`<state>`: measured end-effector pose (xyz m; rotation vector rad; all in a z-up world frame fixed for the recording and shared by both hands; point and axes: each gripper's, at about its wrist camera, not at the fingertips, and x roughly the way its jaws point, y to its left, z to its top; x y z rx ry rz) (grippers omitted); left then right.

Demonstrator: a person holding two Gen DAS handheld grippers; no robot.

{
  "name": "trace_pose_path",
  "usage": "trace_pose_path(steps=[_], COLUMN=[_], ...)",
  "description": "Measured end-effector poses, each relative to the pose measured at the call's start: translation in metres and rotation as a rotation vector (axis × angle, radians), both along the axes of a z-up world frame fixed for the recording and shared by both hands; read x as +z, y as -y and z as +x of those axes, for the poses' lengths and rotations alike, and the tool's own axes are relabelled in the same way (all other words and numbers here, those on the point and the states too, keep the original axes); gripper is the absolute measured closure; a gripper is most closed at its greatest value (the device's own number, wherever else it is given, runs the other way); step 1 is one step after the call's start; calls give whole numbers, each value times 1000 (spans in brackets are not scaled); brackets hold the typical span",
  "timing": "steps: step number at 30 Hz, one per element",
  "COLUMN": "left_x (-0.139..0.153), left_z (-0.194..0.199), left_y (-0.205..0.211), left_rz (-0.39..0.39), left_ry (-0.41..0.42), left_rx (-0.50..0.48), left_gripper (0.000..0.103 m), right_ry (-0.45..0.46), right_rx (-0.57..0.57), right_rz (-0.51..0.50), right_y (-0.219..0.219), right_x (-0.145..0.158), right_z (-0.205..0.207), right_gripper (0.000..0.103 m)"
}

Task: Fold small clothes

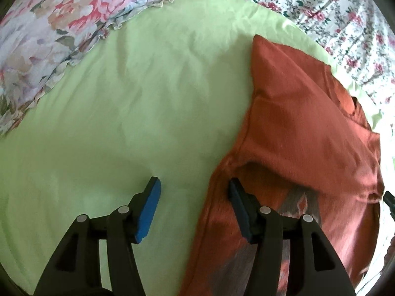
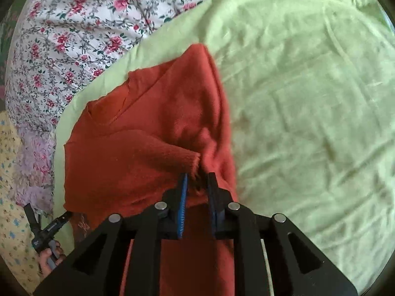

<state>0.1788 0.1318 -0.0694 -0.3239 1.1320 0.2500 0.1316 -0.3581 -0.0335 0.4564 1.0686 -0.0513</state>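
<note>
Both tongs meet one rust-red shirt (image 1: 301,128): left gripper (image 1: 195,192) gapes wide astride its edge, right gripper (image 2: 197,180) pinches a bunched fold.

This is a bedroom in a home, and the work surface is a bed. A light green sheet (image 1: 118,113) is spread over a soft, rumpled surface. Beyond it lies a white quilt (image 2: 81,24) printed with small red roses, its stitching puckered like bedding. At one edge sits a pillow (image 1: 49,24) in a large pastel flower print with a frilled hem. A yellow patterned cloth (image 2: 12,197) shows at the side of the right wrist view.
</note>
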Motion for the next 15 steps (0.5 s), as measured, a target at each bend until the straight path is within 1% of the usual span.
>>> trace_pose_path(steps=[2, 4, 7, 13, 15], left_x=[3, 6, 11, 14, 16], left_z=[-11, -21, -38, -60, -61], left_y=[-1, 0, 2, 6, 6], left_rz=[-12, -20, -27, -40, -43], left_ry=[-5, -9, -10, -20, -18], left_rx=[-13, -27, -45, -83, -91], left_gripper=[45, 44, 42, 41, 41], right_ry=[6, 5, 0, -16, -15], right_rx=[-1, 4, 16, -13, -20], right_rz=[-26, -51, -95, -99, -100], right_y=[4, 7, 5, 7, 7], right_x=[7, 13, 17, 10, 9], right_z=[-14, -27, -46, -77, -81], right_gripper=[67, 64, 63, 63, 63])
